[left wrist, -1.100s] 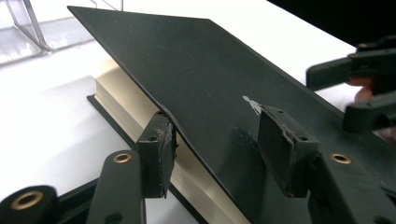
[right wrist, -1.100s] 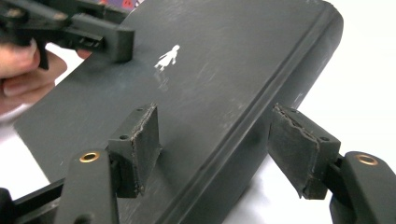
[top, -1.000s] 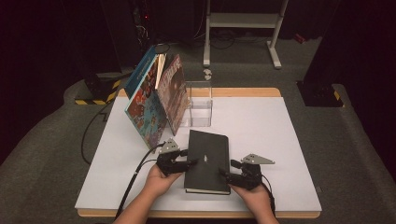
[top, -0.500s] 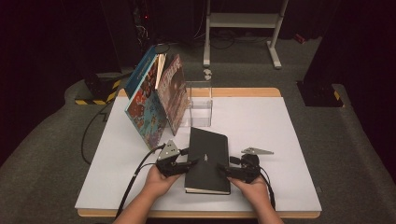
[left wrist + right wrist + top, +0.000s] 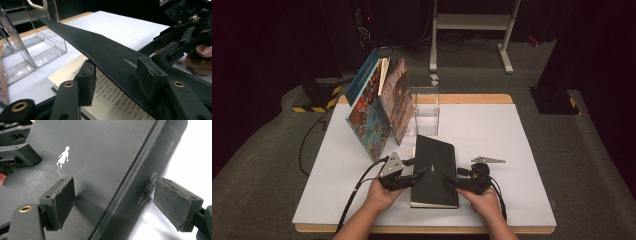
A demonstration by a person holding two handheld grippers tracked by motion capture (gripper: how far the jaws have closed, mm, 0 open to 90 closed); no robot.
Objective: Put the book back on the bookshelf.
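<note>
Since earlier, left gripper [image 5: 115, 80] has lifted the black book's [image 5: 434, 167] cover [image 5: 100, 50], clamped on; right gripper [image 5: 125, 203], open, straddles its spine [image 5: 147, 185].

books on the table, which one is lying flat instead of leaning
The black hardcover book between the two grippers lies flat on the white table; the colourful picture books lean upright against the clear stand.

Right tongs [image 5: 460, 181] closed in on black book [image 5: 434, 167] spine
</note>
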